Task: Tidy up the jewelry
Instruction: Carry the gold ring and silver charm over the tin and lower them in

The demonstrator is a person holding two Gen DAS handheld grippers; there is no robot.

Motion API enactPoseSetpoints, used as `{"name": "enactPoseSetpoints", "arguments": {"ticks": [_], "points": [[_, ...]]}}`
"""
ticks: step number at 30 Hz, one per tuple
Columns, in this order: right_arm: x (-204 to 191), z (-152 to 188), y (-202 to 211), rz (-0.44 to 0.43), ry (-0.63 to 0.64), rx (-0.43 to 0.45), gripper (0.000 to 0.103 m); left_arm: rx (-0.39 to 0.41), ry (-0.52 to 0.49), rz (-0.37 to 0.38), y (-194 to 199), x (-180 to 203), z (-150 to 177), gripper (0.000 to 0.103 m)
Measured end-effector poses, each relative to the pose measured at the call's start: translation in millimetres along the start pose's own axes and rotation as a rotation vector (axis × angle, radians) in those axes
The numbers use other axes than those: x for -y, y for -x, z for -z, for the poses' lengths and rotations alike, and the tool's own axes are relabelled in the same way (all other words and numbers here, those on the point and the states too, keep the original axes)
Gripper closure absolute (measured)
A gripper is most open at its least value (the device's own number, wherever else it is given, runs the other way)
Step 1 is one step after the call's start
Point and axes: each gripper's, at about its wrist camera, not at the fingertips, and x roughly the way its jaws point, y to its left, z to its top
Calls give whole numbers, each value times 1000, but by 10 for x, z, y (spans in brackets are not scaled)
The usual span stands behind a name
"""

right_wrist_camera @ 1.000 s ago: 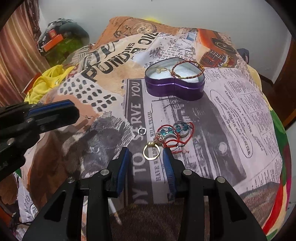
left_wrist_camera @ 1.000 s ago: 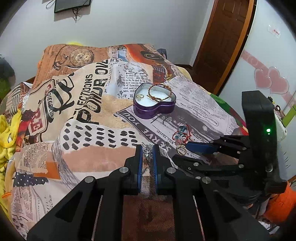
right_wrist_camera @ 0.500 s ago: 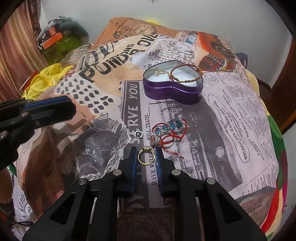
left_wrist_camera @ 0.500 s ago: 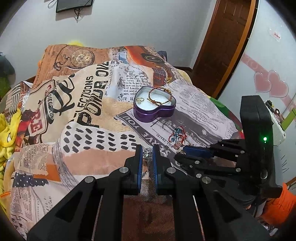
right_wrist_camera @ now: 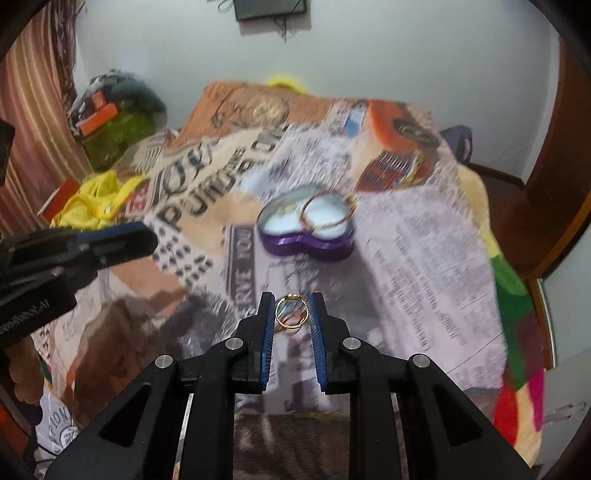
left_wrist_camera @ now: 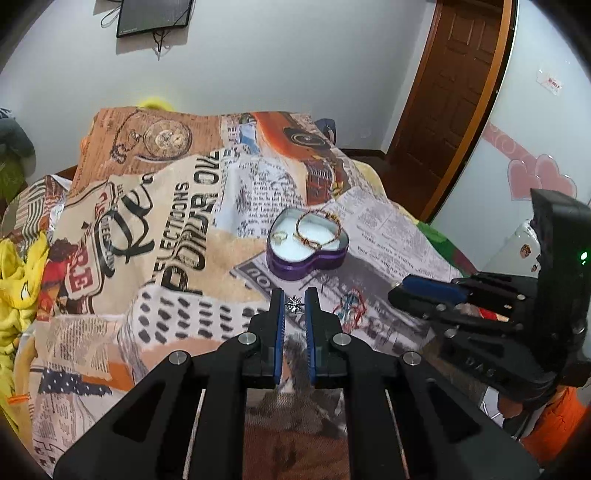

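- Right claw: drawn in close on a gold ring, which stands upright, pinched between the two blue pads and raised clear of the bed cover.
- Left claw: nearly closed, with a small silver star-shaped piece between its tips. It appears gripped, though the piece is too small for contact on both sides to be confirmed.
- Heart-shaped purple tin: open, resting on the bed cover ahead of both claws, near the middle of the bed. White lining visible.
- Tin contents: a gold bangle leaning across the right lobe, and a small ring lying in the left lobe.
- Loose items: a tangle of red cord and blue beads lies on the cover between the tin and the right claw's body, apart from the tin.
- Surroundings: brown wooden door to the right of the bed, dark wall-mounted screen above it, yellow cloth at the left edge.
- The right wrist view is blurred; fine detail of the cover there cannot be read.
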Motion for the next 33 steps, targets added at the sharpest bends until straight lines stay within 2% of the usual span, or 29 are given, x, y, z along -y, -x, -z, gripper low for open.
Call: {"name": "enactPoseSetpoints", "arguments": {"ticks": [6, 16, 28, 33], "points": [[102, -183, 109, 9, -13, 63, 86, 24, -12, 5, -30, 58, -175, 94], [192, -408, 57, 8, -2, 107, 86, 45, -35, 15, -196, 108, -430, 94], [275, -661, -221, -1, 42, 111, 86, 19, -26, 27, -569, 46, -626, 94], [315, -708, -415, -15, 64, 77, 86, -4, -20, 22, -764, -3, -675, 94]]}}
